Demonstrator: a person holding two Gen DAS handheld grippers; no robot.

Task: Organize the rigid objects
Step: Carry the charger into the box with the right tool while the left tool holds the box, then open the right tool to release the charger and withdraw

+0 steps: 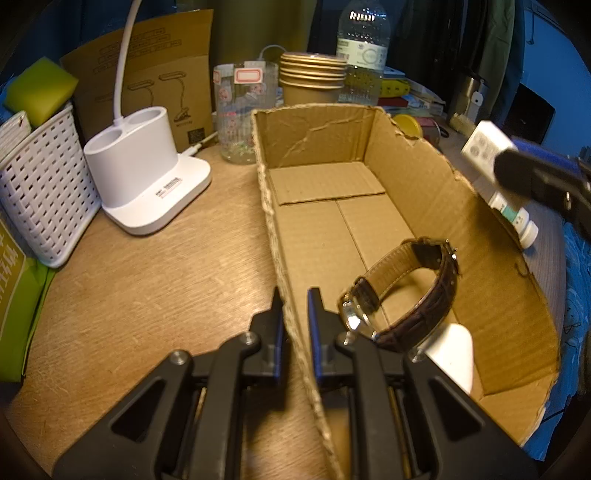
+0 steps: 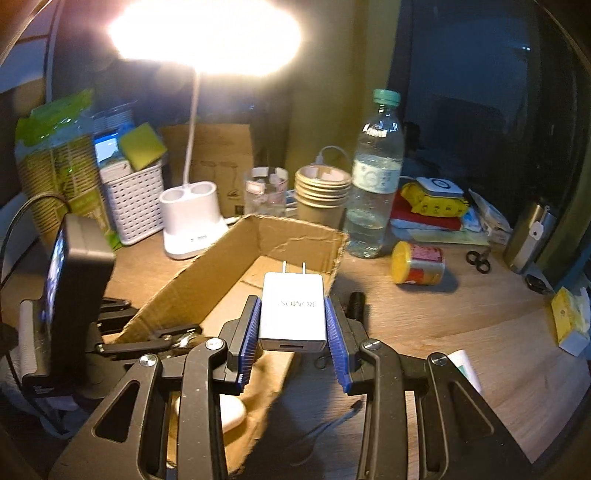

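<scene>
The left fingers (image 1: 295, 306) are clamped on the near left wall of the cardboard box (image 1: 406, 155), one pad outside and one inside the torn edge. The right fingers (image 2: 293, 325) are partly spread and pressed on both flat sides of a white charger (image 2: 293, 308), its two prongs pointing away from the camera; in the left wrist view the charger (image 1: 484, 147) hangs beyond the box's right wall, above a small white bottle (image 1: 517, 218) lying on the desk (image 1: 147, 277).

The wooden desk carries everything. The open box sits in the middle of it, flaps cut away, rims ragged. Left of the box stands a white lamp base (image 1: 144, 177) with two round wells and a thin neck; its head (image 2: 207, 33) glares brightly in the right wrist view. Further left is a white woven basket (image 1: 44, 192) holding a yellow-green sponge (image 1: 40, 88). Behind the box stand a clear water bottle (image 2: 375, 184), a stack of brown paper cups (image 1: 312, 77) and a clear printed glass (image 1: 245, 110). To the right, a yellow-lidded can (image 2: 419, 264) lies on its side on the desk, with small black scissors (image 2: 478, 260) beyond it.

Inside the box, near its front end, a brown leather watch (image 1: 406, 291) rests on its side, strap looped shut, just right of the left fingers. A white rounded object (image 1: 454, 354) lies touching it at the front; I cannot tell what it is.
</scene>
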